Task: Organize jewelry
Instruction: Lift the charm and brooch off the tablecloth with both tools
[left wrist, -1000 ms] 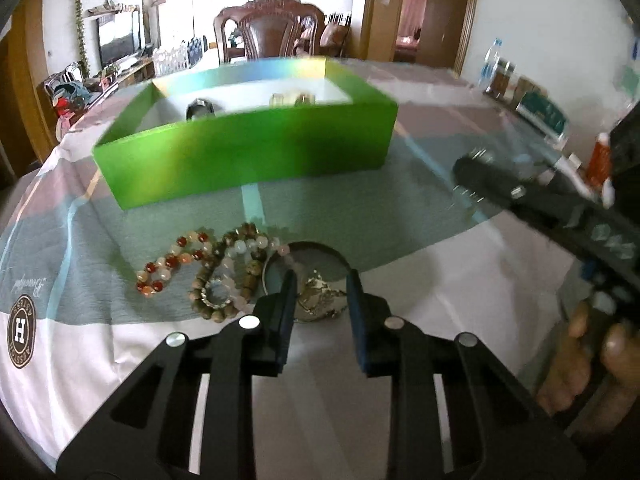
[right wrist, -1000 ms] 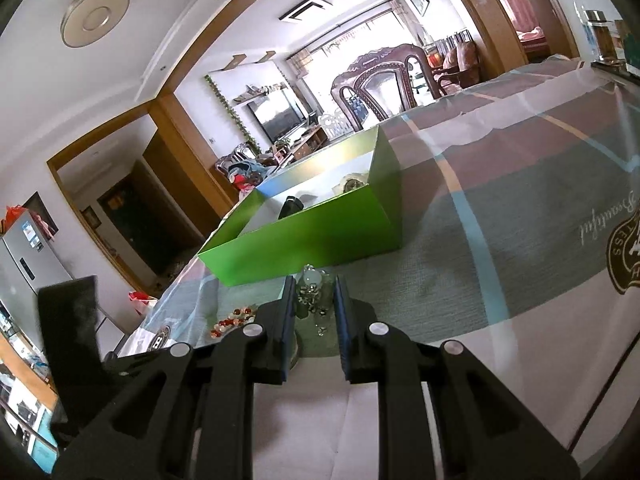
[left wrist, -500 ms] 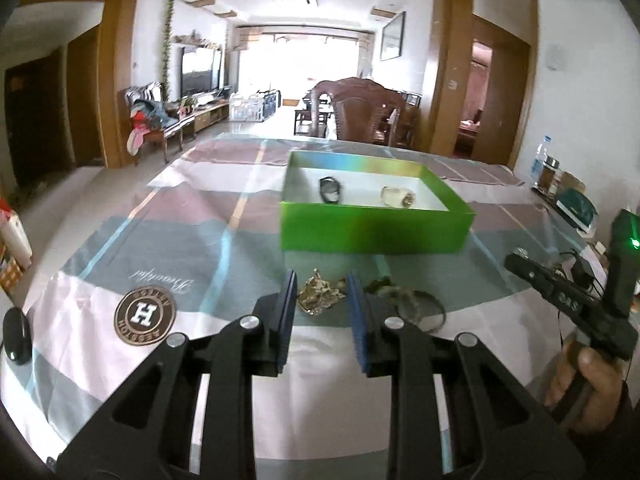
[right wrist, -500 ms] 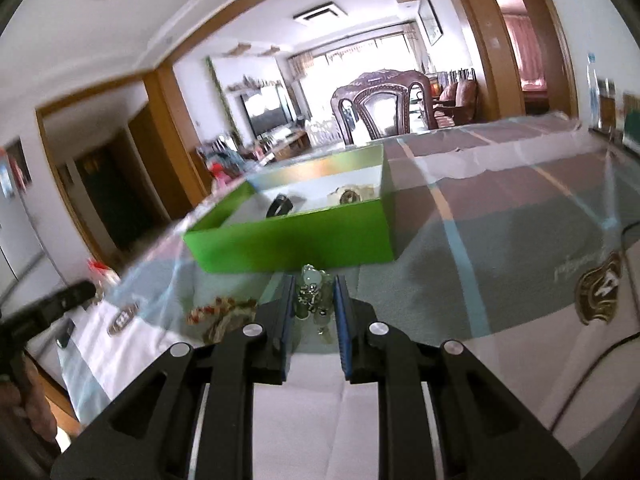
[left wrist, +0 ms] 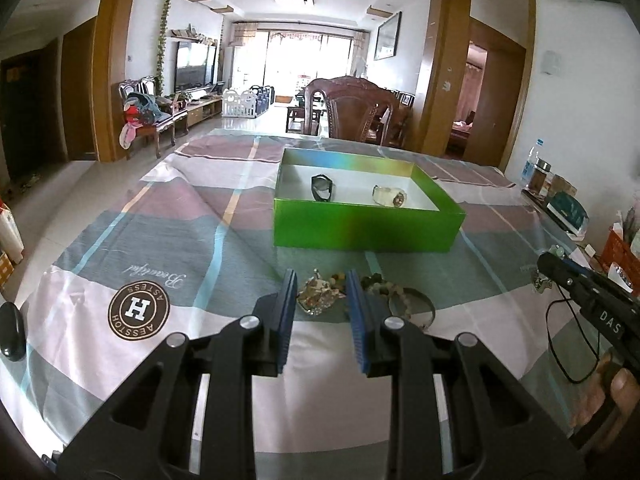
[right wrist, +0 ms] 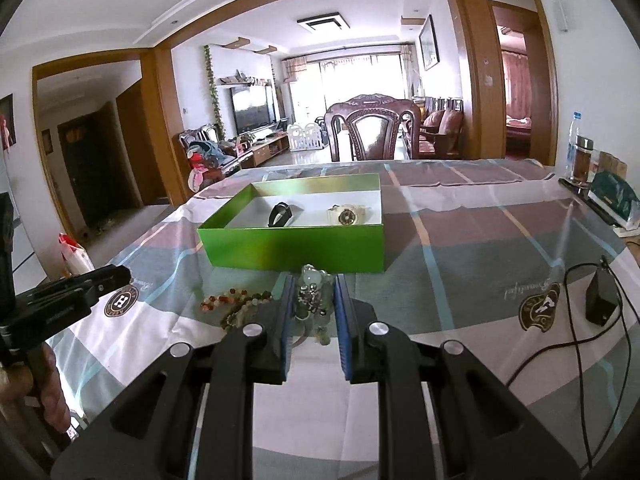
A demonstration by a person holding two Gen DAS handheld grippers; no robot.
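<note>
We hold 2 grippers over a table spread with a checked cloth [left wrist: 120,240].

On the left, the left gripper [left wrist: 321,294] has its jaws narrow, pinching a gold-coloured ornate piece of jewelry [left wrist: 320,295] between the blue pads, raised above the cloth. Just to its right, on the cloth, lie a bangle [left wrist: 424,302] and some beads [left wrist: 376,282]; the right wrist view shows these bead bracelets [right wrist: 236,304] lying left of our right gripper.

Farther back sits the open green box [left wrist: 360,234], holding a black band [left wrist: 322,188] at left and a white watch [left wrist: 390,196] at right, apart from each other.

On the right, the right gripper [right wrist: 314,300] is also narrowly closed, clamped on a pale green beaded piece with dark charms [right wrist: 314,292], held in front of the box's near wall. A black cable [right wrist: 576,320] trails across the cloth at far right.
</note>
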